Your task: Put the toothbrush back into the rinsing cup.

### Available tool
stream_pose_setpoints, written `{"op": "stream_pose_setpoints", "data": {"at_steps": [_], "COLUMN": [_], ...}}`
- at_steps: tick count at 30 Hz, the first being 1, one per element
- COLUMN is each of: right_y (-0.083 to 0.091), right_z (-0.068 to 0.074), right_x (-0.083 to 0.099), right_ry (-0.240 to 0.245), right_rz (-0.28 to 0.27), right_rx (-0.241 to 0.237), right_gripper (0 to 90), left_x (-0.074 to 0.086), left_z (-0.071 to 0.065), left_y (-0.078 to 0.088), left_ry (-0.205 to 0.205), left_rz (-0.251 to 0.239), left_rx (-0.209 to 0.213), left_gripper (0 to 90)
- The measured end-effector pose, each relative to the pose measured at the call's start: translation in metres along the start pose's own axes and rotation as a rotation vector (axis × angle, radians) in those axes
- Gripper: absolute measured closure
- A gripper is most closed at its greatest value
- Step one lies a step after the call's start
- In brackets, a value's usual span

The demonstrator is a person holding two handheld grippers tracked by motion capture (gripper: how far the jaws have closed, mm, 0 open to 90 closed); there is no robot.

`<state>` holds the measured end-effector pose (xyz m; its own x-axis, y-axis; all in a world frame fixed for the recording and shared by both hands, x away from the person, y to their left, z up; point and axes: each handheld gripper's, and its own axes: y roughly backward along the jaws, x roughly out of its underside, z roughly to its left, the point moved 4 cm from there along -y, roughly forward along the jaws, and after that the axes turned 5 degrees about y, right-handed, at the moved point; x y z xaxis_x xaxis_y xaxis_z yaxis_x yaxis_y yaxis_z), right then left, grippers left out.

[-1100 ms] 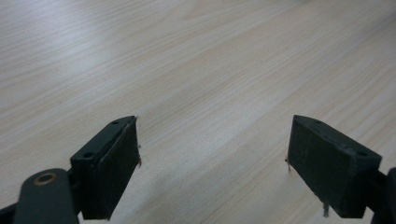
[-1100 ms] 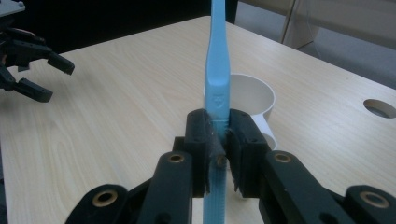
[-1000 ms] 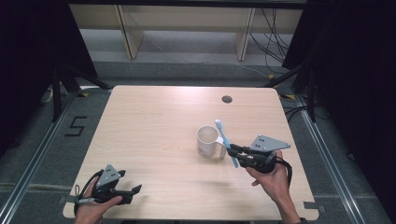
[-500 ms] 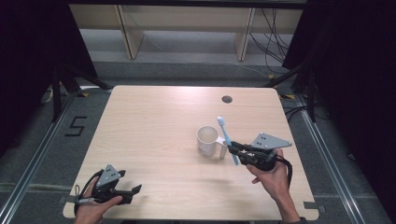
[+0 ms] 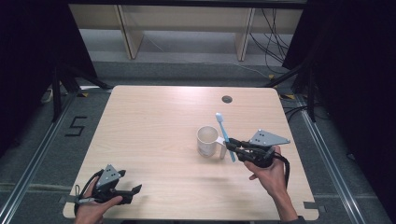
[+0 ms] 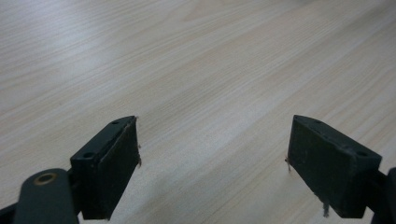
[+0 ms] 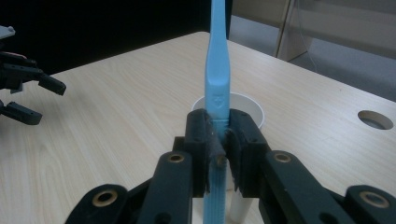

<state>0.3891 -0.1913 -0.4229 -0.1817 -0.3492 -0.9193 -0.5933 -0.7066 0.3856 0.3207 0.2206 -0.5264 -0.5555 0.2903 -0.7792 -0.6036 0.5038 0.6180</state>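
Right hand-held gripper [image 7: 217, 154] clamps a slim blue plastic toothbrush [image 7: 217, 70] beside a white cylindrical mug [image 5: 207, 141]; left hand-held gripper [image 6: 212, 163] gapes.

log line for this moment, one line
right gripper: shut on blue toothbrush, upright beside white mug | left gripper: open, nothing between jaws, near table front-left corner
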Motion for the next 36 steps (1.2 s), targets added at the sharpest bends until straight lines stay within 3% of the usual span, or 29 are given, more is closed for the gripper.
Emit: {"op": "stream_pose_setpoints", "data": {"at_steps": [5, 7, 8, 9, 11, 14, 15, 17, 18, 20, 25, 26, 27, 32, 36], "right_y": [-0.002, -0.001, -0.001, -0.001, -0.001, -0.001, -0.002, -0.003, -0.005, -0.007, -0.013, -0.014, -0.015, -0.018, -0.021], "right_z": [-0.003, -0.003, -0.003, -0.007, -0.006, -0.007, -0.010, -0.009, -0.011, -0.010, -0.015, -0.014, -0.016, -0.019, -0.022], "right_x": [-0.001, -0.001, -0.001, -0.002, -0.003, -0.007, -0.009, -0.010, -0.012, -0.014, -0.016, -0.016, -0.016, -0.016, -0.015], "right_ry": [-0.008, -0.041, -0.041, -0.007, -0.037, -0.038, -0.009, -0.037, -0.010, -0.037, -0.016, -0.045, -0.033, -0.073, -0.071], "right_rz": [-0.018, -0.020, -0.020, -0.031, -0.027, -0.040, -0.060, -0.052, -0.073, -0.070, -0.096, -0.091, -0.095, -0.129, -0.143], "right_rx": [0.009, -0.006, -0.006, 0.015, 0.003, 0.009, 0.021, 0.007, 0.032, 0.001, 0.028, 0.023, 0.028, 0.024, 0.024], "right_gripper": [78.8, 78.8, 78.8, 78.9, 78.8, 78.8, 78.8, 78.8, 78.9, 78.8, 78.9, 78.9, 78.9, 78.9, 78.8], "left_x": [0.000, 0.000, 0.000, 0.000, 0.000, 0.000, 0.000, 0.000, -0.001, -0.001, -0.001, 0.000, 0.000, -0.001, -0.001], "left_z": [0.000, 0.000, 0.000, 0.000, 0.000, 0.000, 0.000, 0.000, -0.002, -0.002, -0.001, -0.001, -0.001, -0.001, -0.001], "left_y": [0.000, 0.000, 0.000, 0.000, 0.000, 0.000, 0.000, 0.000, -0.001, -0.001, -0.002, -0.001, -0.001, -0.002, -0.002], "left_ry": [-0.002, 0.001, -0.001, -0.005, -0.007, -0.008, -0.006, -0.006, 0.017, 0.013, 0.012, -0.001, 0.001, 0.011, 0.012], "left_rz": [0.001, -0.001, 0.001, 0.006, 0.007, 0.004, 0.008, 0.006, -0.015, -0.013, -0.014, 0.000, -0.002, -0.012, -0.013], "left_rx": [-0.001, -0.002, -0.002, -0.004, -0.002, -0.001, -0.001, -0.002, -0.002, 0.000, 0.001, -0.001, -0.001, 0.002, 0.001], "left_gripper": [15.9, 15.9, 15.9, 15.9, 15.9, 15.9, 15.9, 15.9, 15.9, 15.9, 15.9, 15.9, 15.9, 15.9, 15.9]}}
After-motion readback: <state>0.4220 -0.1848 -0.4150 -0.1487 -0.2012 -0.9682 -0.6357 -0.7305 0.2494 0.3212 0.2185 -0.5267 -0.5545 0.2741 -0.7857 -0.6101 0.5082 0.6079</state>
